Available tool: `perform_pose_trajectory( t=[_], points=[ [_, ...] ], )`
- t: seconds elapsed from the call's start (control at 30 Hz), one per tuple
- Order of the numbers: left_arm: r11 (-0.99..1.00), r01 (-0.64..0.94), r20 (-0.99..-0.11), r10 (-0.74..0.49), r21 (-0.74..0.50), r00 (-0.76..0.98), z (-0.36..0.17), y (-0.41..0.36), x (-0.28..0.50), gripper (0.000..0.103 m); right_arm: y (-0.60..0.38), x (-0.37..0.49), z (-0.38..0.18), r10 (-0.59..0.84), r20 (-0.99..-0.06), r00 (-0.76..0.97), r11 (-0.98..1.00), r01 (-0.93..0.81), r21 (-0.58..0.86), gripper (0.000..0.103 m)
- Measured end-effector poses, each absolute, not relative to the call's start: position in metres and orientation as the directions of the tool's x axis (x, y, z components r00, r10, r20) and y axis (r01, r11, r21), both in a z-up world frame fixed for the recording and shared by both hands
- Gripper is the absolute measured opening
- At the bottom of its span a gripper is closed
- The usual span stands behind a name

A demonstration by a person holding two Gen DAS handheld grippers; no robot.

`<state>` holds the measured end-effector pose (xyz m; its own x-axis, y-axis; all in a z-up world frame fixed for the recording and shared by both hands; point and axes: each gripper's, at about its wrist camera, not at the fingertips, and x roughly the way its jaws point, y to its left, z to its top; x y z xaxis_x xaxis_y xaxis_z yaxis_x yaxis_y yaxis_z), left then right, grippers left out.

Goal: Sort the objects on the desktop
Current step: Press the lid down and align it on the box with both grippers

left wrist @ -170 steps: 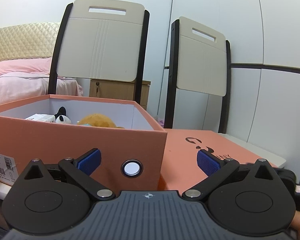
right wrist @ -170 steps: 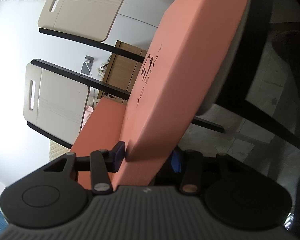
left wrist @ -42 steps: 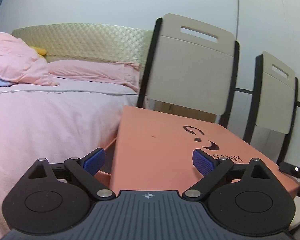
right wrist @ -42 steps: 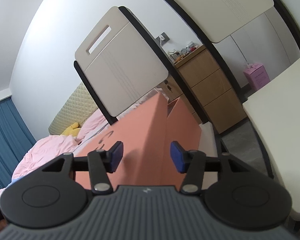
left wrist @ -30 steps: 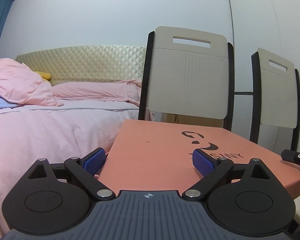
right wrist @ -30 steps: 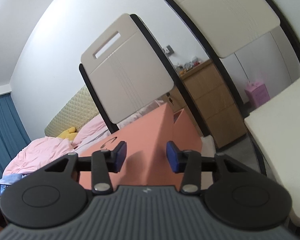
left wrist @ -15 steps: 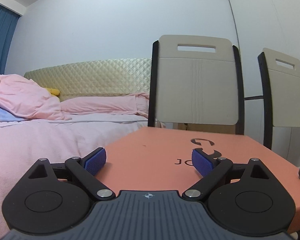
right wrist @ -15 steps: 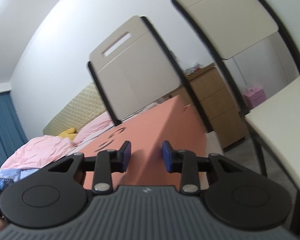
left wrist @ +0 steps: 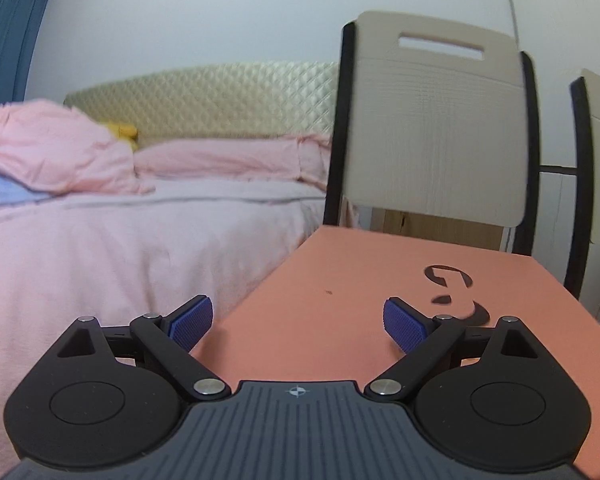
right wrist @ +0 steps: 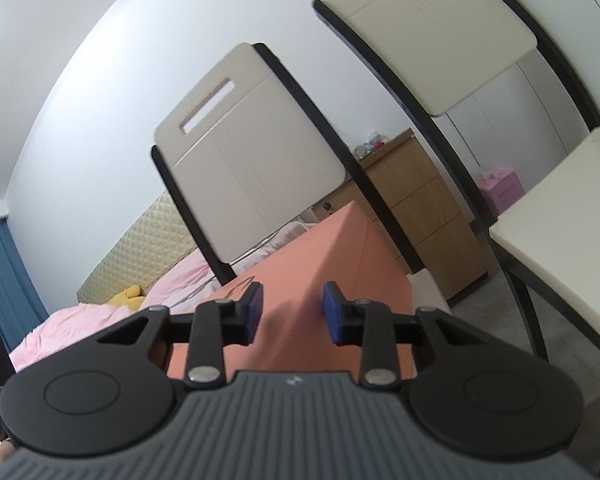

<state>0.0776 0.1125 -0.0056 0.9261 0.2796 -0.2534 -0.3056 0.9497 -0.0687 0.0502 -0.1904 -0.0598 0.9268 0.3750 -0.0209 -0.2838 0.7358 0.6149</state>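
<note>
Left wrist view: the left gripper (left wrist: 298,322) is level, its blue pads spread wide and holding nothing, low over the orange box lid (left wrist: 352,312), which runs from centre toward 2 o'clock. A chair (left wrist: 436,128) stands at 1 o'clock, the pink bed (left wrist: 120,240) at 9 o'clock.

Right wrist view: the right gripper (right wrist: 292,312) is rolled sideways, its pads partly apart astride the lid's (right wrist: 312,280) corner edge; whether they touch it cannot be told. A wooden cabinet (right wrist: 424,216) sits at 2 o'clock.
</note>
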Motion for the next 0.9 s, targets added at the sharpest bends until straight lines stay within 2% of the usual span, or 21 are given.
perform_pose_trajectory(
  t=[0.1, 0.27, 0.37, 0.4, 0.43, 0.5, 0.6, 0.67, 0.7, 0.9],
  points=[
    [0.938, -0.338, -0.259, 0.309, -0.072, 0.915, -0.009, 0.120, 0.075, 0.093, -0.190, 0.060, -0.060, 0.371, -0.031, 0.928, 0.744, -0.277, 0.608, 0.031],
    [0.939, -0.343, -0.245, 0.335, 0.010, 0.910, -0.018, 0.105, 0.059, 0.094, -0.189, 0.063, -0.065, 0.373, -0.066, 0.925, 0.754, -0.261, 0.604, 0.033],
    [0.944, -0.331, -0.266, 0.314, -0.018, 0.911, -0.016, 0.108, 0.056, 0.095, -0.189, 0.062, -0.065, 0.384, -0.076, 0.920, 0.755, -0.266, 0.599, 0.036],
    [0.945, -0.326, -0.275, 0.306, -0.028, 0.911, -0.016, 0.110, 0.056, 0.096, -0.189, 0.063, -0.067, 0.401, -0.091, 0.911, 0.748, -0.269, 0.606, 0.047],
    [0.946, -0.322, -0.281, 0.300, -0.035, 0.912, -0.015, 0.111, 0.056, 0.096, -0.188, 0.064, -0.069, 0.418, -0.105, 0.902, 0.741, -0.272, 0.614, 0.062],
    [0.948, -0.318, -0.283, 0.297, -0.030, 0.912, -0.015, 0.112, 0.058, 0.096, -0.189, 0.066, -0.074, 0.446, -0.118, 0.887, 0.713, -0.273, 0.646, 0.069],
    [0.953, -0.301, -0.290, 0.279, -0.031, 0.915, -0.013, 0.113, 0.058, 0.096, -0.197, 0.071, -0.082, 0.493, -0.113, 0.863, 0.636, -0.269, 0.723, 0.068],
    [0.958, -0.285, -0.294, 0.265, -0.028, 0.918, -0.012, 0.113, 0.057, 0.096, -0.202, 0.068, -0.080, 0.494, -0.111, 0.862, 0.633, -0.268, 0.726, 0.061],
    [0.961, -0.275, -0.295, 0.254, -0.029, 0.921, -0.012, 0.113, 0.057, 0.096, -0.204, 0.066, -0.079, 0.494, -0.111, 0.862, 0.631, -0.268, 0.728, 0.053],
    [0.984, -0.173, -0.292, 0.157, -0.030, 0.943, -0.012, 0.100, 0.044, 0.096, -0.221, 0.057, -0.073, 0.471, -0.121, 0.874, 0.643, -0.246, 0.726, 0.050]
  ],
)
